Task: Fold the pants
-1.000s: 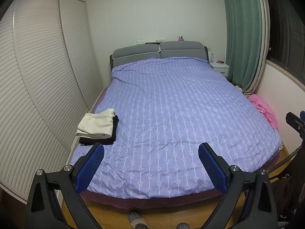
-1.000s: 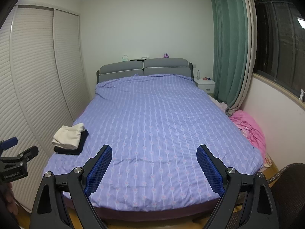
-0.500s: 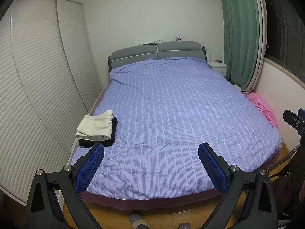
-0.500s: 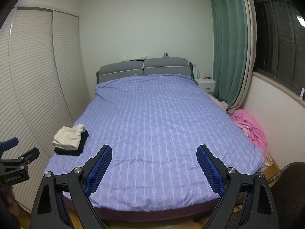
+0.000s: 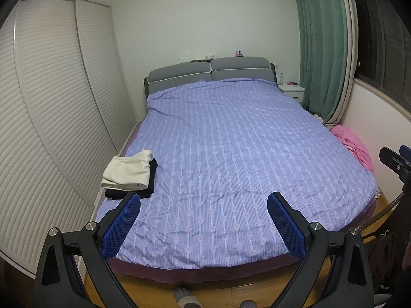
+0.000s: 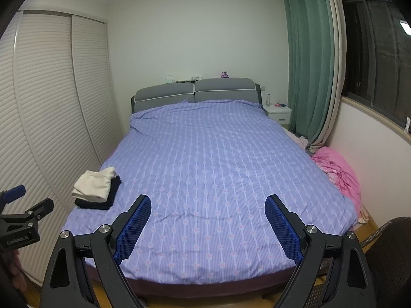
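Hovering level at the foot of the lilac striped bed cover (image 5: 231, 154), the left gripper (image 5: 204, 224) points along the bed toward the grey padded headboard (image 5: 210, 73), its blue-padded jaws spread wide and holding nothing. From this left wrist view a folded cream garment (image 5: 127, 170) lies on top of a folded black garment (image 5: 151, 179), stacked near the bed's left edge beside the white louvred wardrobe doors (image 5: 51, 115); whether either is a pair of pants I cannot tell. A crumpled pink cloth (image 5: 353, 146) sits off the bed's right side below the green curtain (image 5: 321, 46). From the right wrist view, the right gripper (image 6: 208, 224) is likewise held level over the foot of the bed, jaws wide apart and empty, well apart from the cream garment (image 6: 93, 184) and black garment (image 6: 108, 200) stack at left. Part of the left gripper's black frame (image 6: 23, 220) shows at the left border.
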Available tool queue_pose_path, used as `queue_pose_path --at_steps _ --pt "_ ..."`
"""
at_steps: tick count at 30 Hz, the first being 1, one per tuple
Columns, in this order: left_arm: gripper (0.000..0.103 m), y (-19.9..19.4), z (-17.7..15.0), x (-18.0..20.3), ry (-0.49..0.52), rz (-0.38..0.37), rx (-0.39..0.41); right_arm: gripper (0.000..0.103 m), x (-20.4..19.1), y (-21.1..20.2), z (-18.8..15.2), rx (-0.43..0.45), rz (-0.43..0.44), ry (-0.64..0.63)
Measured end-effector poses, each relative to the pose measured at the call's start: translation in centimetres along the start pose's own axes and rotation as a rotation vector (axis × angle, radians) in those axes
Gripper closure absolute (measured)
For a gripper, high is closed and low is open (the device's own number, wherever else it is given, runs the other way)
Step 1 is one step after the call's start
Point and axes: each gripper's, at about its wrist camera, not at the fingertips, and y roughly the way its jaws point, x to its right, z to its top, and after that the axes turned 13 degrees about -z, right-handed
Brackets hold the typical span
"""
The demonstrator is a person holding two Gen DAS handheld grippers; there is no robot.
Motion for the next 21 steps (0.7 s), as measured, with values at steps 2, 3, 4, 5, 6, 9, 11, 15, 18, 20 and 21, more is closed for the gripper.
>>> queue_pose_path --at_steps 2,3,4,5,6,9,11,15,18,20,21 --pt "0.002 -0.09 0.0 0.18 0.008 0.004 0.002 0.012 -0.09 0.02 0.03 0.002 0.0 0.0" --pt "0.002 -0.12 -0.01 0.2 0.011 0.011 0.004 0.012 -0.11 0.05 0.01 0.0 0.001 -0.001" --pt "0.002 -0.1 0.07 0.2 0.011 0.014 0.004 0.012 -0.1 0.1 0.02 -0.001 0.002 0.0" --pt "0.002 -0.09 0.12 0.23 0.011 0.017 0.005 0.012 -0.11 0.12 0.03 -0.001 0.002 -0.001" --pt "0.002 -0.11 0.14 0.23 0.011 0.019 0.006 0.012 -0.14 0.14 0.03 -0.001 0.002 -0.003" --pt "0.002 -0.02 0.03 0.34 0.015 0.014 0.007 0.012 -0.07 0.16 0.1 0.001 0.004 -0.003" --pt "0.002 0.17 -0.01 0.4 0.013 -0.004 0.003 0.012 -0.15 0.13 0.07 0.0 0.004 -0.005" --pt "0.002 0.41 -0.19 0.54 0.014 -0.015 0.003 0.012 -0.23 0.37 0.0 -0.012 0.005 -0.006" --pt "0.002 0.47 -0.34 0.5 0.011 -0.024 0.009 0.012 -0.46 0.48 0.12 -0.014 0.002 -0.013" --pt "0.0 0.66 -0.31 0.29 0.009 -0.039 0.007 0.012 -0.61 0.55 0.2 -0.017 -0.001 -0.015" --pt "0.0 0.78 -0.27 0.16 0.008 -0.049 0.004 0.012 -0.77 0.66 0.25 -0.021 -0.002 -0.017"
